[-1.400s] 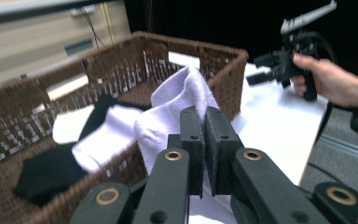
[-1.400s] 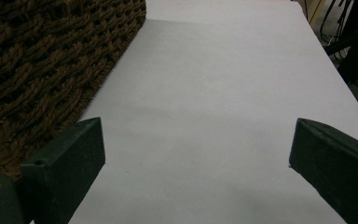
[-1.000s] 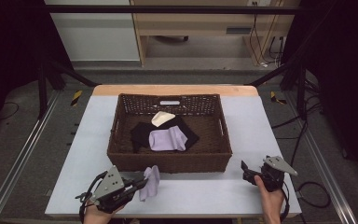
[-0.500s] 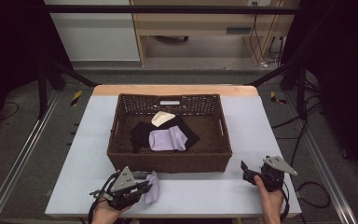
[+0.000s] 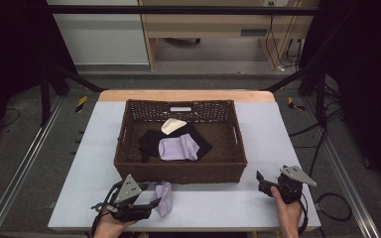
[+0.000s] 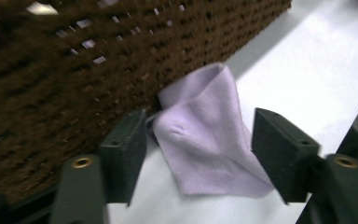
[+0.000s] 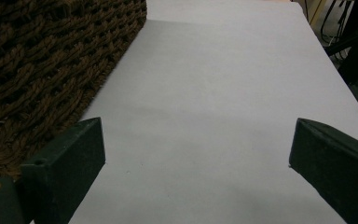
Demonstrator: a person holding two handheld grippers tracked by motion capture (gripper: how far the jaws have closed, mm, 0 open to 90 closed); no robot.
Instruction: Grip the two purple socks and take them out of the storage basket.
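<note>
1. The left gripper [image 5: 151,204] sits low at the near edge of the table [image 5: 238,208], just in front of the wicker basket [image 5: 178,172]. Its jaws have just been opening and now stand wide. The lilac sock [image 6: 209,140] lies between them, but the pads are off the cloth on both sides.

2. The lilac sock rests on the table, its far end bunched up against the basket's front wall, its near end flat between the left gripper's jaws. It looks let go, not held.

3. The right gripper [image 5: 261,181] waits off beyond the basket's near right corner, jaws wide with bare table between them.

4. Ahead of both grippers, inside the basket, lie a second lilac sock [image 5: 177,148], a black garment [image 5: 151,141] underneath it and a cream piece [image 5: 172,125] behind.

5. My reading: this is the set-down step, one sock taken out and released in front of the basket. The work seems early, with three pieces left inside.

6. Next, the left gripper would need to back straight away from the sock without dragging it, then lift over the basket's front wall towards the matching sock. The wall is close, so the jaws should clear it before reaching forward.
</note>
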